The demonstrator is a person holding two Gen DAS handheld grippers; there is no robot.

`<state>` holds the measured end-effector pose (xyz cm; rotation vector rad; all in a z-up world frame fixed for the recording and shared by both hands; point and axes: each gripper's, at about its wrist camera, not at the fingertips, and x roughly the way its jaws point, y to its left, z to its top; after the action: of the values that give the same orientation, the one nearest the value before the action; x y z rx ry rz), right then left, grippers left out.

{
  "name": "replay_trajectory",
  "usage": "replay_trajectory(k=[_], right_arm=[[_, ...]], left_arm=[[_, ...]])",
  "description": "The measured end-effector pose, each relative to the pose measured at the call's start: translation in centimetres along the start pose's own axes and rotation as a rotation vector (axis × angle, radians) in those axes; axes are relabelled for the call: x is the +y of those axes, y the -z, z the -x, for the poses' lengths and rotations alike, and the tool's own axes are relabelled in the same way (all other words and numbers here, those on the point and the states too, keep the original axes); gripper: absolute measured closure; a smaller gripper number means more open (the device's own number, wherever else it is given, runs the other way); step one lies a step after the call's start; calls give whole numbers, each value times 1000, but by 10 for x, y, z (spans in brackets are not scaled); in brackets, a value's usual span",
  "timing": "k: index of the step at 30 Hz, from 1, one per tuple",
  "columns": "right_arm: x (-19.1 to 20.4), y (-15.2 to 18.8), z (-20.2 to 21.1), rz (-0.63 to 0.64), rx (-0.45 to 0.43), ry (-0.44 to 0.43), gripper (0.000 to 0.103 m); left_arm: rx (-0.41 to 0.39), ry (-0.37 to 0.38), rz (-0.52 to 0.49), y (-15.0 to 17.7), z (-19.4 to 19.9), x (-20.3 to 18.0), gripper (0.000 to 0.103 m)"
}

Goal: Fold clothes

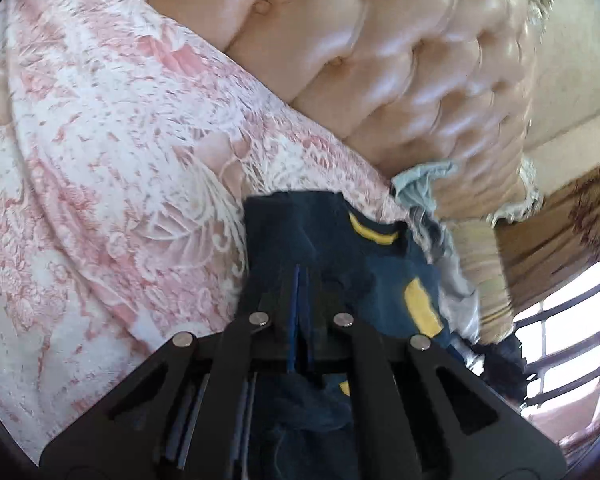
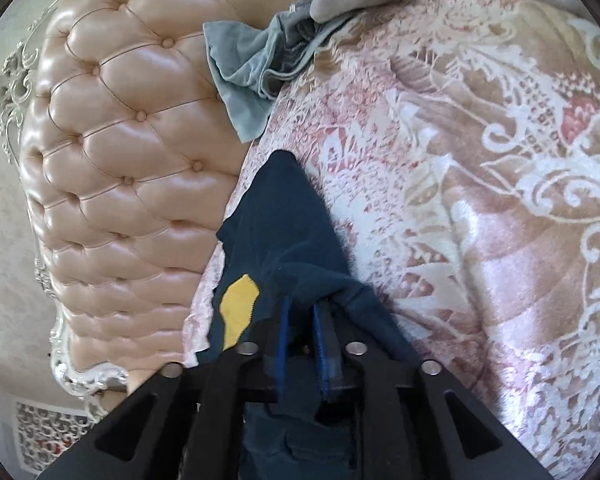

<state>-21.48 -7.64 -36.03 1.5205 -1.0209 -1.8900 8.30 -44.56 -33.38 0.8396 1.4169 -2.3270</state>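
**poster1:** So where is the garment in this one? All that shows for sure is a dark navy fabric garment with yellow patches [image 1: 340,240] lying on the pink-and-white floral bedspread [image 1: 100,160].

**poster2:** Yep, it sits on the bedspread right by the tufted, glossy peach headboard [image 1: 400,60], and both tools are in it. The left gripper [image 1: 300,280] has its blue-lined fingers pressed tight together with navy cloth pinched between them, so that one is clamped on the garment. More of the cloth bunches up under the black linkage.

**poster1:** And the right one?

**poster2:** In the right wrist view, the right gripper [image 2: 300,312] has a small gap between its blue pads [image 2: 284,320], and a fold of the same navy garment [image 2: 284,220] sits in that gap and drapes over the tips. Whether the pads actually bite down on it is hard to say, since the fold covers the tips. A yellow patch [image 2: 238,308] shows just left of the fingers.

**poster1:** What's the grey stuff?

**poster2:** A crumpled pale grey-blue piece of clothing [image 2: 260,60], lying where the bedspread meets the headboard, well apart from the navy one in that view. The left wrist view shows it too, just beyond the navy garment, plus a bright barred window [image 1: 568,340] at the lower right.
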Motion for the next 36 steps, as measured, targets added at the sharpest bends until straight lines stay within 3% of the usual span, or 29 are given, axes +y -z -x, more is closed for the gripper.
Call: replay_trajectory(k=[2, 4, 6, 12, 13, 15, 17, 18, 19, 23, 25, 26, 36], right_arm=[[5, 2, 1, 11, -2, -10, 62], [10, 5, 1, 28, 2, -13, 54], [12, 5, 0, 33, 3, -9, 53], [9, 4, 1, 24, 6, -13, 53], [9, 4, 1, 24, 6, -12, 53], [9, 4, 1, 23, 5, -11, 52], [9, 3, 0, 18, 3, -12, 50], [10, 3, 0, 18, 3, -14, 48], [10, 3, 0, 17, 3, -15, 46], [14, 2, -2, 36, -24, 2, 46], [16, 2, -2, 46, -38, 11, 75], [16, 2, -2, 52, -43, 28, 95], [0, 7, -1, 13, -32, 76, 97]], left_arm=[[18, -22, -36, 5, -5, -8, 95], [36, -32, -40, 9, -11, -9, 61], [46, -25, -35, 12, -14, -10, 51], [69, -60, -76, 17, -22, -17, 51], [71, -56, -84, 17, -22, -19, 54], [91, -37, -103, 20, -24, -24, 71], [101, -35, -114, 21, -27, -26, 71], [103, -39, -116, 22, -28, -26, 76], [103, -41, -117, 22, -29, -26, 88], [86, -12, -124, 21, -24, -29, 92], [71, -14, -129, 19, -23, -30, 93], [68, -17, -124, 18, -23, -29, 93], [92, -33, -69, 18, -26, -15, 93]])
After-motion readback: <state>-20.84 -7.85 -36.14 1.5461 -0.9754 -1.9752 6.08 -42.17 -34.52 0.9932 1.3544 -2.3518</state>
